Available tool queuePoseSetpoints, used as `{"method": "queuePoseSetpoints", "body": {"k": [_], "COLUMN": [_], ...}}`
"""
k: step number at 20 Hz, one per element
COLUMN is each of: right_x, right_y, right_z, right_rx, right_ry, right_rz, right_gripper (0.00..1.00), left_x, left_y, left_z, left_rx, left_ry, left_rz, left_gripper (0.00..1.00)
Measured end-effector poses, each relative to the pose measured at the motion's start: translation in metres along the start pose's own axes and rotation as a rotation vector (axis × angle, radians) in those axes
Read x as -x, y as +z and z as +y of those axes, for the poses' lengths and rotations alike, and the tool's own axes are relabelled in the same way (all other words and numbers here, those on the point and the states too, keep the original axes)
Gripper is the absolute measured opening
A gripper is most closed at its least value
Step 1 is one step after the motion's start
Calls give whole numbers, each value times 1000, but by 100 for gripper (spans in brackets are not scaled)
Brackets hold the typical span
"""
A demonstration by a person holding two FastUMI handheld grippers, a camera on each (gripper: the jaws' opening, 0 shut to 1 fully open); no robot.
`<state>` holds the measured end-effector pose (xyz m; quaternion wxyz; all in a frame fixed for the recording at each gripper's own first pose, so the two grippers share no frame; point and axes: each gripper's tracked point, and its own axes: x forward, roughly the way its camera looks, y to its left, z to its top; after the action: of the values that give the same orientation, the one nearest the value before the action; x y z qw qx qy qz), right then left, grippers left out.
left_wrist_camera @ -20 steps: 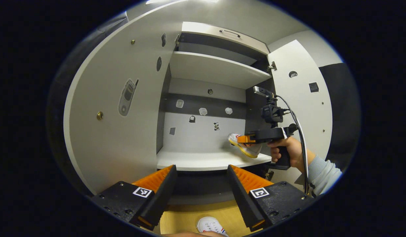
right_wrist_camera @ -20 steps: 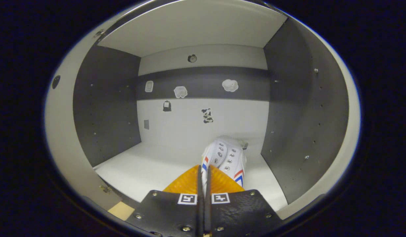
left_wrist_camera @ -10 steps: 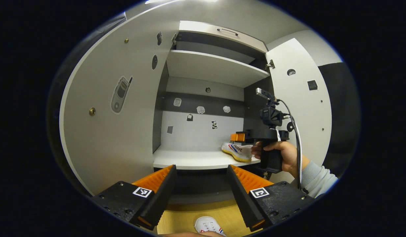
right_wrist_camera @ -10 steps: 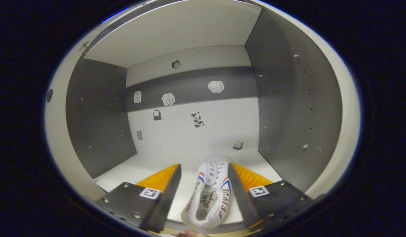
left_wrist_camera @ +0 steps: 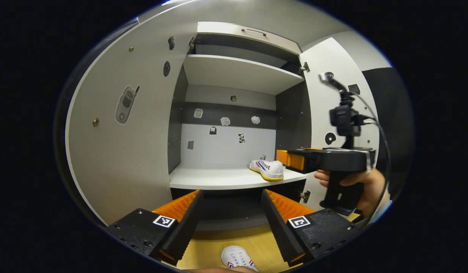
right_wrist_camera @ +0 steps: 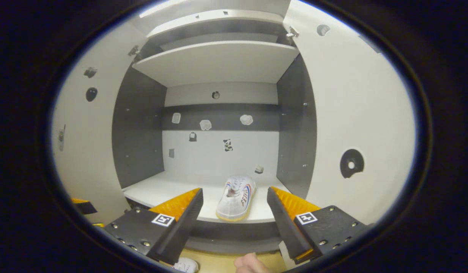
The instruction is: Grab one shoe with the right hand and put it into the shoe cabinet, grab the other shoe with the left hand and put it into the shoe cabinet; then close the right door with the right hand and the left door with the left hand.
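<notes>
One white shoe (left_wrist_camera: pixel 267 168) with red and blue stripes lies on the right side of the cabinet's lower shelf (left_wrist_camera: pixel 211 178). In the right gripper view that shoe (right_wrist_camera: pixel 235 197) rests toe inward, just beyond my right gripper (right_wrist_camera: pixel 234 193), which stands open outside the cabinet and touches nothing. The other white shoe (left_wrist_camera: pixel 237 259) sits on the wooden floor below my left gripper (left_wrist_camera: pixel 232 197), which is open with nothing between its fingers. A hand holds the right gripper (left_wrist_camera: pixel 284 159) in front of the right door (left_wrist_camera: pixel 332 110). Both doors stand open.
The left door (left_wrist_camera: pixel 120 144) swings out on the left, with stickers and a brass knob. An upper shelf (left_wrist_camera: pixel 237 72) spans the cabinet above. The left half of the lower shelf (right_wrist_camera: pixel 161 189) is bare. The left gripper's tip (right_wrist_camera: pixel 82 206) shows by the left door (right_wrist_camera: pixel 78 151).
My right gripper opened, let go of the shoe on the lower shelf and drew back out of the cabinet. The left gripper has hardly moved.
</notes>
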<state>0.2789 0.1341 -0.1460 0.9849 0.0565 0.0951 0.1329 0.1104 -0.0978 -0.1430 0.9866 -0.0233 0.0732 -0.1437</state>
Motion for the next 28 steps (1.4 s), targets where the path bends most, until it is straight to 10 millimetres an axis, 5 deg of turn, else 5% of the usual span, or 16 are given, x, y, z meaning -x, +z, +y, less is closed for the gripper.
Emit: {"method": "queuePoseSetpoints", "body": {"k": [4,12,15,23,28], "right_x": [66,175,191,194,192], "right_y": [-9,-71,-83,-99,-112], "right_z": [-14,-36,-40,-55,-66], "right_rx": [4,9,-2,-69,-108], "right_ry": [-33,-62,-49,-15,-18], "right_rz": [-20,-7,-13,-62,-46], "right_gripper": [100,100,100,100,100], "left_x": [-1,-2,2,26,40], "left_y": [-13,-45,-92,-263,-321], "left_z": [-5,-19,-12,16,13], "left_rx": [1,-43,-32,2,53], "left_ry": [19,32,57,105,64], "left_rz": [40,85,144,387,522], "left_gripper": [93,92,93,93,91]}}
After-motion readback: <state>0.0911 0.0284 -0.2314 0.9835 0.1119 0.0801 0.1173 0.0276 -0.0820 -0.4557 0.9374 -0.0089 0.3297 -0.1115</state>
